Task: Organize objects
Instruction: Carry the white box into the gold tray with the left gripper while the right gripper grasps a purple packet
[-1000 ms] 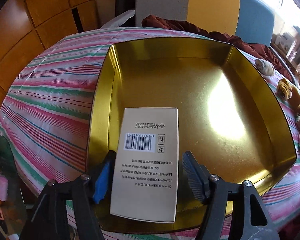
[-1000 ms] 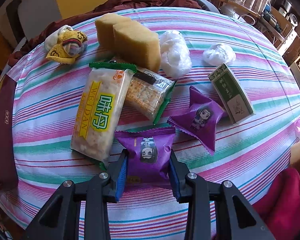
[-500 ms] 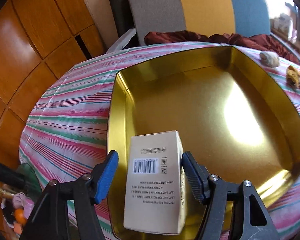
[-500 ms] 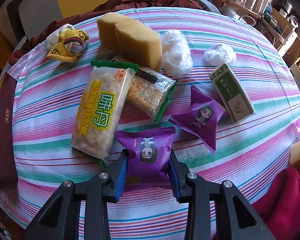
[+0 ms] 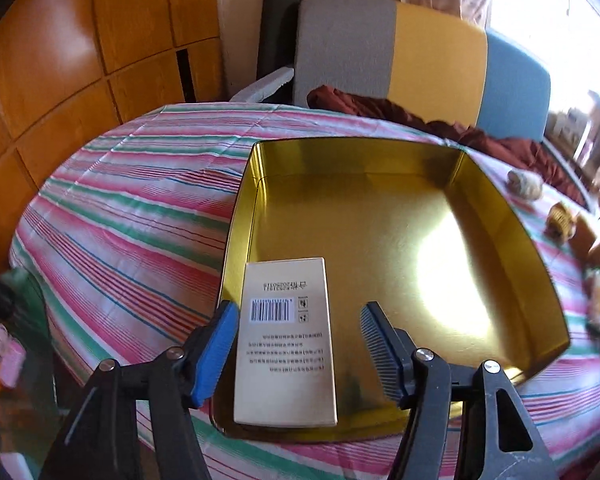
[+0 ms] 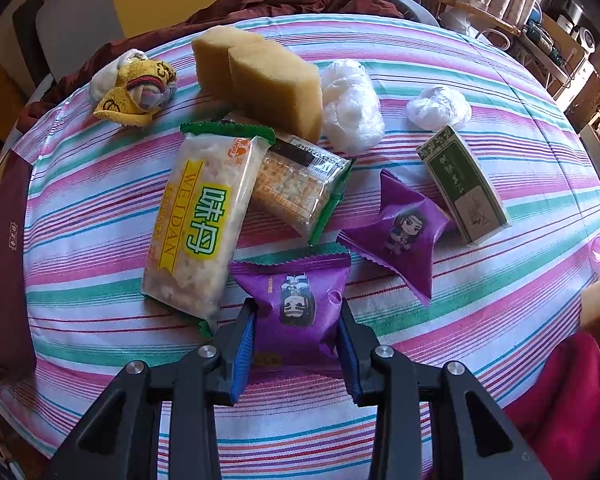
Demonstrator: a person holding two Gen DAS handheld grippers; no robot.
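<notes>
Left gripper (image 5: 300,344), jaws opening, leaves cream box (image 5: 286,344) flat in gold tray (image 5: 512,240); right gripper (image 6: 296,340) clamps purple snack pkt (image 6: 296,300), likely lifts it to tray next.

The shallow gold-lined metal tray (image 5: 496,216) is bare over its far and right floor, so a gripper could pass there freely; only the flat cream cardboard box with a barcode (image 5: 286,344) fills its near left corner, and the striped tablecloth (image 5: 132,216) to the tray's left lies open. On the right side of the table the room is tight: a long clear rice-snack packet with yellow label (image 6: 200,224), a green-edged cracker packet (image 6: 300,184) and two tan sponge blocks (image 6: 268,80) crowd the far left. Two white crumpled plastic balls (image 6: 352,108), a dark green carton (image 6: 464,184) and a purple cartoon sachet (image 6: 404,232) block the far right, leaving open cloth only along the near edge.
</notes>
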